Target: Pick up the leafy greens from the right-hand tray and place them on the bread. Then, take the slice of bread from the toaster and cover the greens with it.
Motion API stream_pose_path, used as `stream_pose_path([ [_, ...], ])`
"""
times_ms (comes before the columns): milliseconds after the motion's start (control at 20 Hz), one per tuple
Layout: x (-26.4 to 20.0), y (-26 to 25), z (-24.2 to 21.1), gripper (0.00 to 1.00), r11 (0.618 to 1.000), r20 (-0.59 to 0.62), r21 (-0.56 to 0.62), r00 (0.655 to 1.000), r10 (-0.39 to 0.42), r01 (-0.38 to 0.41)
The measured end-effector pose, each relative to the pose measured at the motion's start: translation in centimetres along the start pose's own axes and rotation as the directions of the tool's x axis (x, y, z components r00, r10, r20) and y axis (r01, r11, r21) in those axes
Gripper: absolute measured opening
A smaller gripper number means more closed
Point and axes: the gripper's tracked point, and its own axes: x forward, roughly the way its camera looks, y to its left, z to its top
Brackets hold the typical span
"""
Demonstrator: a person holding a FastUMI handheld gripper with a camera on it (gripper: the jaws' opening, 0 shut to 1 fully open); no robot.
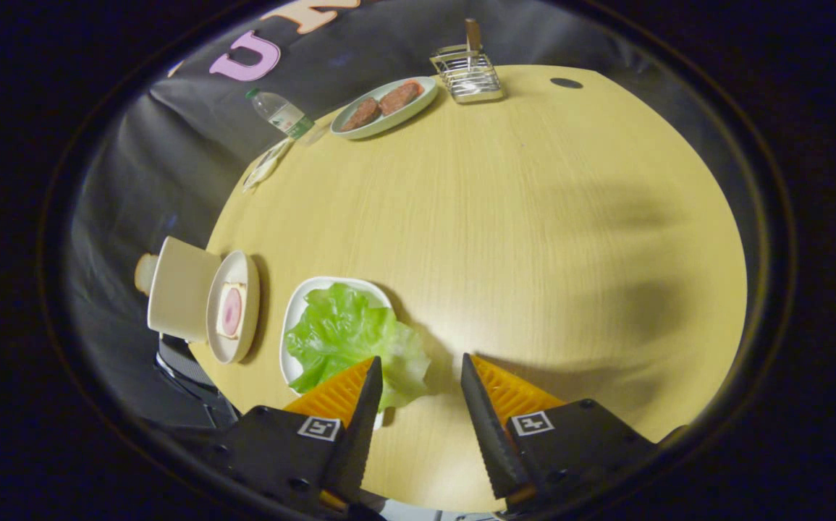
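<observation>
Hovering over a round wooden table (533, 239), the gripper (420, 365) has its two fingers spread wide with nothing between them but bare tabletop. The lettuce (349, 336) lies on a white tray (294, 311), and one finger overlaps the leaf's near edge in this view; whether it touches the leaf cannot be told. Part of the lettuce hangs over the tray's rim onto the table. Just beside that tray sits a small round plate (238, 268) carrying a slice of bread topped with a pink round of meat (231, 310). Next to the plate stands a cream toaster (179, 289), with a bit of bread (145, 272) showing at its far side. Well beyond the fingers, at the table's far edge, are an oval plate with two brown patties (383, 107), a wire rack (467, 72) and a water bottle (281, 114).
</observation>
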Motion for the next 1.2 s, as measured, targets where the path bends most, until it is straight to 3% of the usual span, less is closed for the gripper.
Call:
stream_pose_path([
  [100, 0.1, 0.3, -0.1, 0.71, 1.000, -0.011, -0.002, 1.000, 0.007, -0.007],
  [450, -0.8, 0.8, 0.8, 0.09, 0.996, -0.023, 0.093, 1.000, -0.014, 0.017],
  [650, 0.0, 0.9, 1.0, 0.04, 0.991, -0.018, 0.129, 1.000, -0.023, 0.025],
  [1200, -3.4, 2.4, 2.3, 0.03, 0.985, 0.056, 0.174, 0.998, 0.005, -0.014],
])
